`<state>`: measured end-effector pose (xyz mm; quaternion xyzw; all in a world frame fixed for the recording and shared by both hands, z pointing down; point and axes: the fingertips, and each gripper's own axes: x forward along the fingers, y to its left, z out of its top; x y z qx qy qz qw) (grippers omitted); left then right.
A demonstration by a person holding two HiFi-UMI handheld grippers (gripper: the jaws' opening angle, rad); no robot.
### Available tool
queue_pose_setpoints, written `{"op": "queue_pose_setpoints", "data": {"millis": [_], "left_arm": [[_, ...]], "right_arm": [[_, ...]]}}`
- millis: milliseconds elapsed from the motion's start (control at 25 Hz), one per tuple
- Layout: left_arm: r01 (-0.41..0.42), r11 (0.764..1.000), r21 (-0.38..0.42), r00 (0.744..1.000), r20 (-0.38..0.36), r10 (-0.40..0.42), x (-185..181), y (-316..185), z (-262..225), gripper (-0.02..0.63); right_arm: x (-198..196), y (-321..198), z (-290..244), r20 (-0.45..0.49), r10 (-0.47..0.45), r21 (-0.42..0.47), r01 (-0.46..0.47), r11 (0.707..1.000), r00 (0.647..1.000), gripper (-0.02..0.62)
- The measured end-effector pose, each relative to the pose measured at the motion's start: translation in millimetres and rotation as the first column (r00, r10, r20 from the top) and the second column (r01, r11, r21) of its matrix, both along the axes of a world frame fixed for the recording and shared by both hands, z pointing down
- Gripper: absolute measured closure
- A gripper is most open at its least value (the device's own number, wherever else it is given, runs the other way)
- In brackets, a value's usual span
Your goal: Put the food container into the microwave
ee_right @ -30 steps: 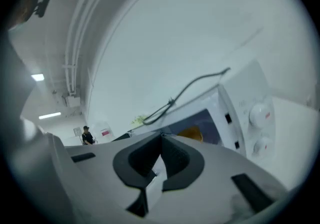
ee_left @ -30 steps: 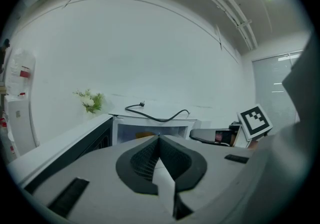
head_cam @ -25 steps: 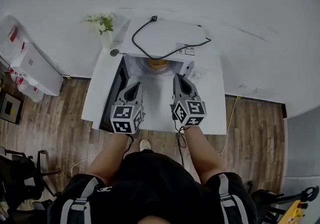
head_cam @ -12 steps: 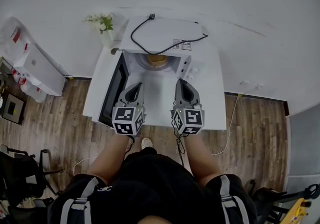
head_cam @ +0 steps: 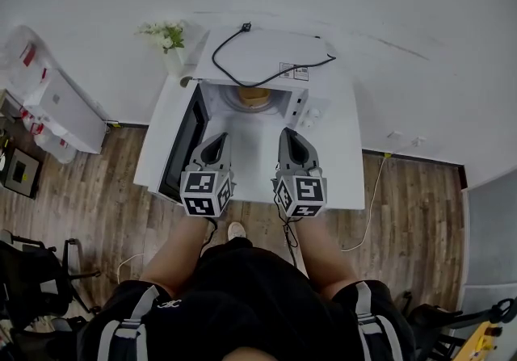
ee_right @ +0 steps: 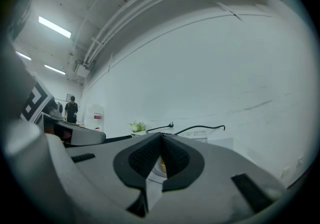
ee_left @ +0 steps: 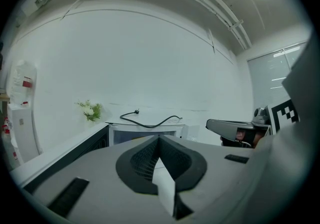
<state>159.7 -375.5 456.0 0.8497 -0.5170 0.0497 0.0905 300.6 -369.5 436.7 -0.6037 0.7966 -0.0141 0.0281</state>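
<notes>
Both of your grippers have drawn back from the microwave (head_cam: 266, 56) since a second ago, and more bare white table (head_cam: 343, 174) now shows between their tips and the open cavity. On the left, your left gripper (head_cam: 216, 140) hangs over the table beside the open door. Its jaws are clenched together with nothing between the pads, as the left gripper view (ee_left: 159, 140) confirms. To its right, your right gripper (head_cam: 289, 133) sits alongside, well apart from the microwave front. It is also pressed fully closed and empty, as the right gripper view (ee_right: 161, 137) shows. With both tools free and backed away, the placing step looks finished. What is probably left is swinging the door shut.

Now the containers, from left to right. At the table's back left corner stands a small bunch of white flowers (head_cam: 164, 35). Their vase blends into the white table and is hard to make out. Next comes the microwave door (head_cam: 182, 149), dark-faced and swung wide open to the left. The microwave itself is white, with a black power cord (head_cam: 245, 27) looped loose across its top. Inside the lit cavity, towards the back, sits the food container (head_cam: 254, 97), a round, tan object. From here you cannot tell what is in it or whether it has a lid. The same tan shape peeks between the closed jaws in the right gripper view.
</notes>
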Motion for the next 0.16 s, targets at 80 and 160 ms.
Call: {"op": "queue_pose_setpoints", "data": {"millis": [80, 160], "left_arm": [[-0.002, 1.000, 0.002, 1.000, 0.001, 0.002, 1.4, 0.6, -0.3, 0.600], [-0.004, 1.000, 0.004, 1.000, 0.003, 0.004, 2.9, 0.7, -1.1, 0.600]], "right_arm": [[0.3, 0.1, -1.0, 0.000, -0.002, 0.002, 0.002, 1.000, 1.000, 0.597], [0.7, 0.0, -2.6, -0.002, -0.002, 0.005, 0.003, 1.000, 1.000, 0.597]]}}
